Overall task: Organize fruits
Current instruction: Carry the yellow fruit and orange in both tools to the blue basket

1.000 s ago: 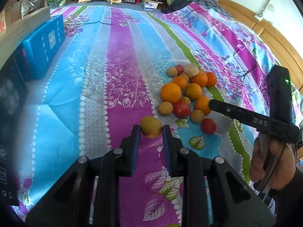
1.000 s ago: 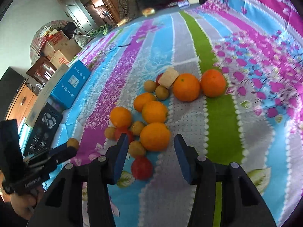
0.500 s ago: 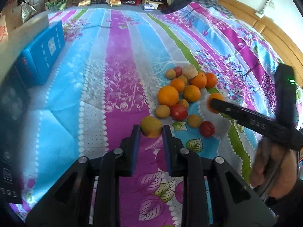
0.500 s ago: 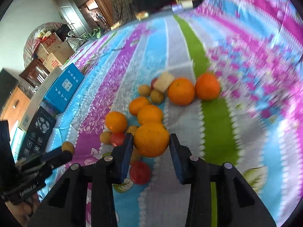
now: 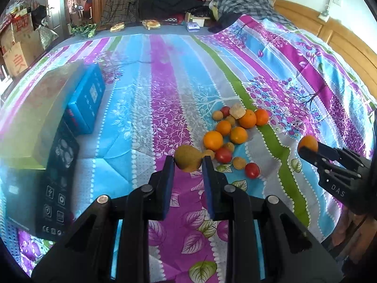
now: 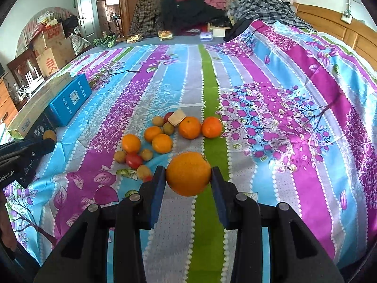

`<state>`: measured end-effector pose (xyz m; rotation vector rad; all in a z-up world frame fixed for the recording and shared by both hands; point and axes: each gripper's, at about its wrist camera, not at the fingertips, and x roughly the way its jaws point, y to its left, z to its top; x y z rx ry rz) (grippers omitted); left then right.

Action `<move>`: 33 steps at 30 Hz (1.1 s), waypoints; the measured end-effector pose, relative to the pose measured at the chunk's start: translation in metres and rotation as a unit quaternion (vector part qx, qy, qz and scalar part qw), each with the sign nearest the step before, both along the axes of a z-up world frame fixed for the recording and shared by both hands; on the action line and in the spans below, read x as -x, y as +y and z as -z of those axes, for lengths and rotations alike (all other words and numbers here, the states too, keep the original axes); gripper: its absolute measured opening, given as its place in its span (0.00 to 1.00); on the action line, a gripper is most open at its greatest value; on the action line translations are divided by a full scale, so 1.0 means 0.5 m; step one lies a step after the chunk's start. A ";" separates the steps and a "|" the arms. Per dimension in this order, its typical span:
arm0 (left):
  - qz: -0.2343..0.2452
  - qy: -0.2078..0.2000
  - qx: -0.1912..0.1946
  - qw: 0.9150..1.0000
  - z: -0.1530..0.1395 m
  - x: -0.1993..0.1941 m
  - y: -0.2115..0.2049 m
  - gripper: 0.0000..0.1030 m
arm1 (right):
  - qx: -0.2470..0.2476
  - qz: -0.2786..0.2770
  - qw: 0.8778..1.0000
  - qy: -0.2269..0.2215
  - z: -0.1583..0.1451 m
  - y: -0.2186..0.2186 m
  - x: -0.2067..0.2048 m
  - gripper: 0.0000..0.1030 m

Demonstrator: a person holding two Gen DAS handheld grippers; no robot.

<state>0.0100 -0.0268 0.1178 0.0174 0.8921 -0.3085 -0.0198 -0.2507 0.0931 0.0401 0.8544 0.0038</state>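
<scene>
So far each gripper's fingers clamp one fruit, left (image 5: 188, 165) a kiwi (image 5: 188, 161), right (image 6: 187, 181) an orange (image 6: 188, 173), while the pile (image 6: 162, 136) on the bed (image 6: 271, 122) lies unsorted.

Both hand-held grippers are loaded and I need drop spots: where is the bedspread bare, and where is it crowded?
Bare: the broad striped stretch between the blue box and the fruit pile, and the purple-flowered area right of the green stripe. Crowded: the pile itself, the boxes along the left edge, and the clothes heap at the far end.
</scene>
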 end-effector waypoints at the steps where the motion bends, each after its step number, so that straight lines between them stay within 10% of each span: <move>1: -0.002 0.000 0.001 1.000 -0.004 0.002 0.002 0.24 | 0.000 0.001 1.000 -0.001 -0.004 0.000 0.003 0.41; 33: -0.133 -0.079 0.015 0.988 -0.174 0.056 0.255 0.24 | -0.002 -0.134 0.987 -0.083 -0.255 0.307 -0.048 0.41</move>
